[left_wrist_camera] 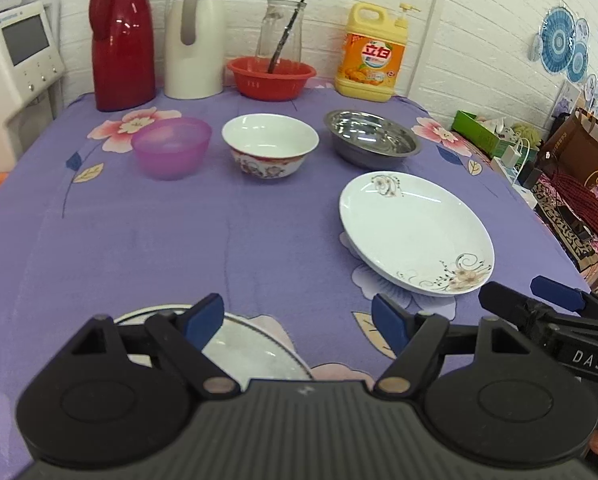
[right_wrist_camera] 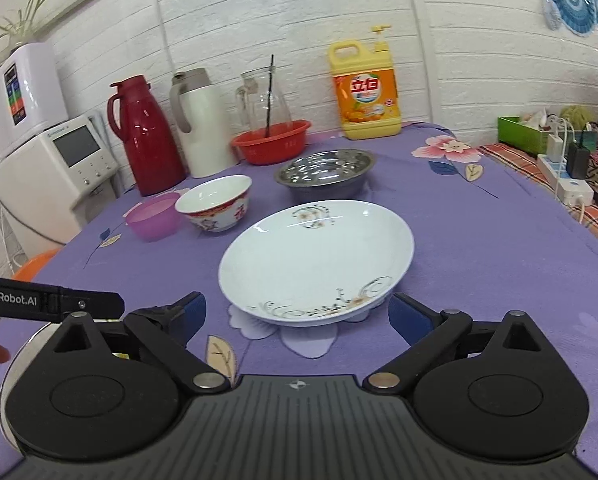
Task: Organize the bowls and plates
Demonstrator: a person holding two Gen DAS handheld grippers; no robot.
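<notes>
White floral plate (right_wrist_camera: 315,260) unstacked on surface (right_wrist_camera: 479,280) | three bowls apart, we judge sorting barely begun | left gripper (left_wrist_camera: 297,320) and right gripper (right_wrist_camera: 297,316) agape, empty

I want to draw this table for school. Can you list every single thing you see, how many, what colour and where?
tablecloth: one, purple with flowers, covers the table
flowered plate: one, white, near right
second plate: one, white, partly hidden under the left gripper
purple bowl: one, left of the row
ceramic bowl: one, white with red pattern, middle
metal bowl: one, silver, right of the row
red basin: one, at the back
glass jug: one, clear, behind the basin
red flask: one, back left
white flask: one, beside it
soap bottle: one, yellow, back right
left gripper: black, blue pads, open
right gripper: same, open
</notes>
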